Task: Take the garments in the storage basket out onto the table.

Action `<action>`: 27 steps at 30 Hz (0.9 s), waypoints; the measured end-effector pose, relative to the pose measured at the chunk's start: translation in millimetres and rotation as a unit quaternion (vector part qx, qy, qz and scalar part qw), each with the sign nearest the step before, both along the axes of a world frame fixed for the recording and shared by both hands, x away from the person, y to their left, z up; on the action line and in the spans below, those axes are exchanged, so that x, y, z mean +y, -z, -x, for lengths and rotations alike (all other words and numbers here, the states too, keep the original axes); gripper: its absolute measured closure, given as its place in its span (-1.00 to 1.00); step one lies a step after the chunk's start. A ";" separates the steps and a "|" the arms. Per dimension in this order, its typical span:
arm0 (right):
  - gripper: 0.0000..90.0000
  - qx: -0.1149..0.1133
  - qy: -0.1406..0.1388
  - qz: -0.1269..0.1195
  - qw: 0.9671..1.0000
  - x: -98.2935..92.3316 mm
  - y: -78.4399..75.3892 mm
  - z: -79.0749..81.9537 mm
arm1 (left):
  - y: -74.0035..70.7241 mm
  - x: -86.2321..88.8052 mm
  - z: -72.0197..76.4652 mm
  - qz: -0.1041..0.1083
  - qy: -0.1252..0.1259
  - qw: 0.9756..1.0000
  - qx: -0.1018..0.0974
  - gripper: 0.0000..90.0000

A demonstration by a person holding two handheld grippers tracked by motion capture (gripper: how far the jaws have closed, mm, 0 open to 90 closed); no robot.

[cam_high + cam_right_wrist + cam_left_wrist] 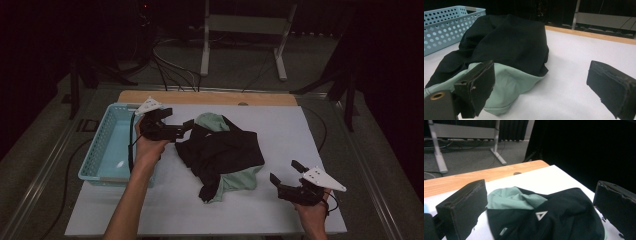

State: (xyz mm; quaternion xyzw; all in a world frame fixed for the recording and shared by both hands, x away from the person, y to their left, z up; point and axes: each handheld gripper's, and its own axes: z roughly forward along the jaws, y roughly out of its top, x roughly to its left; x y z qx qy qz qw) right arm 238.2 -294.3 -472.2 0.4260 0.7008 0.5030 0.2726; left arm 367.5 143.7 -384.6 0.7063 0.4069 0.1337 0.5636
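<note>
A crumpled black and mint-green garment (220, 152) lies in the middle of the white table (290, 130). My left gripper (186, 127) stands open at the garment's far left edge, its jaws on either side of the cloth (549, 217), which bears a small white triangle logo. My right gripper (286, 172) is open near the table's front right, a short way from the garment's green hem (509, 87), holding nothing.
A light blue perforated basket (102, 150) sits at the table's left edge, seen too in the right gripper view (446, 25). A wooden strip (210, 97) runs along the table's far edge. A metal stand (245, 35) and cables lie on the floor beyond.
</note>
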 end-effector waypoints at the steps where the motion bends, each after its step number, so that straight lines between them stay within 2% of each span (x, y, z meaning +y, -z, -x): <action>1: -0.83 0.000 0.000 0.000 1.000 0.1 0.0 0.0 | 0.4 2.6 0.7 0.000 -0.002 1.000 0.000 -1.00; 8: -0.83 0.000 0.001 0.000 1.000 0.1 0.1 -0.2 | 2.1 20.4 6.0 -0.001 -0.017 1.000 -0.003 -1.00; 12: -0.82 0.001 0.001 0.000 1.000 0.2 0.2 -0.1 | 3.6 28.4 9.0 -0.013 -0.026 1.000 -0.008 -1.00; 17: -0.83 0.000 0.001 -0.001 1.000 0.1 0.1 -0.1 | 7.1 39.5 13.5 -0.039 -0.044 0.998 -0.017 -1.00; 27: -0.83 0.001 0.001 -0.001 1.000 0.5 0.4 -0.3 | 17.4 64.7 24.5 -0.042 -0.065 0.997 -0.019 -1.00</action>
